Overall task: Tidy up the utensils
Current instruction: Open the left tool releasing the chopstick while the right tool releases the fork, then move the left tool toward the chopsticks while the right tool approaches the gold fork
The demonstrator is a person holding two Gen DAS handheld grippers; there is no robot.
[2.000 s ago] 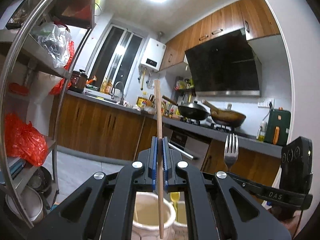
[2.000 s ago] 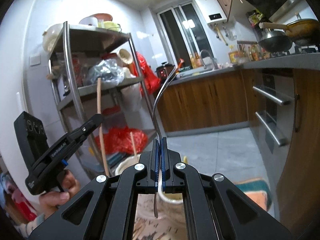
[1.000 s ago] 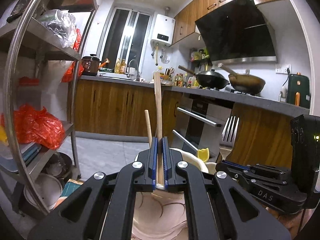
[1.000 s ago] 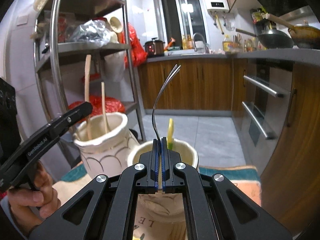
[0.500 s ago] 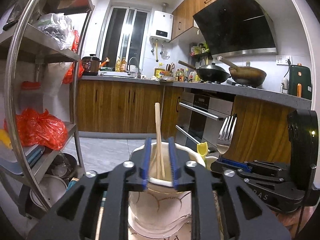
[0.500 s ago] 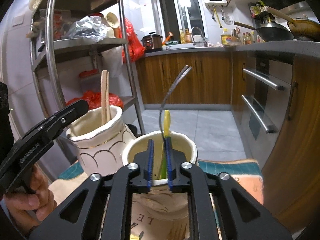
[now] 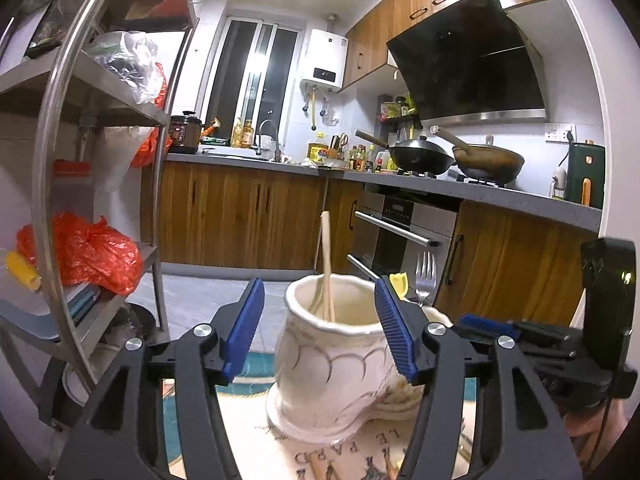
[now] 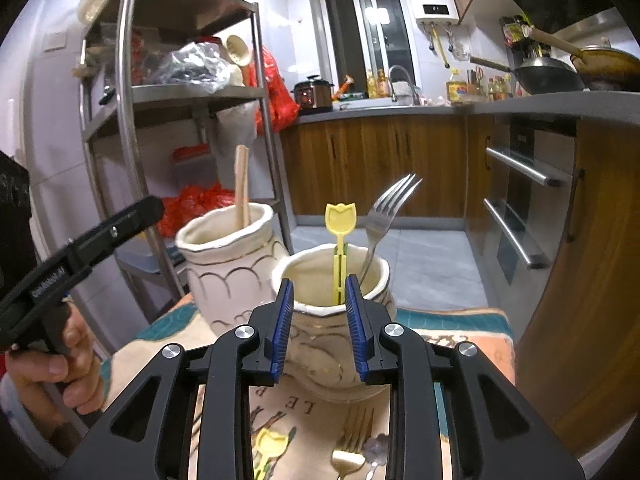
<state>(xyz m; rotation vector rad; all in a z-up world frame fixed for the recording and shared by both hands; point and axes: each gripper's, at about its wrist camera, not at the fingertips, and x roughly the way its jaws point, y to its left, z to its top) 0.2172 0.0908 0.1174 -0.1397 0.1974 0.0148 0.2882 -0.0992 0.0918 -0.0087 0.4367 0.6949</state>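
Observation:
My left gripper [image 7: 320, 328] is open and empty, its jaws either side of a white scalloped ceramic jar [image 7: 332, 364] that holds wooden chopsticks [image 7: 326, 264]. My right gripper [image 8: 318, 328] is open and empty in front of a cream jar [image 8: 332, 340]. That jar holds a metal fork [image 8: 384, 216] and a yellow tulip-topped plastic pick [image 8: 340, 240]. The scalloped jar [image 8: 228, 268] with the chopsticks [image 8: 241, 184] stands to its left. The left gripper's body shows at the left of the right wrist view [image 8: 80, 248].
More utensils lie on the printed mat [image 8: 280, 412]: a yellow pick [image 8: 268, 446], a fork [image 8: 352, 440]. A steel shelf rack [image 7: 52, 184] with red bags stands to the left. Wooden cabinets and an oven [image 7: 400, 236] are behind.
Both grippers opened wider and drew back. The chopstick now rests in the scalloped jar and the fork leans in the cream jar, both let go.

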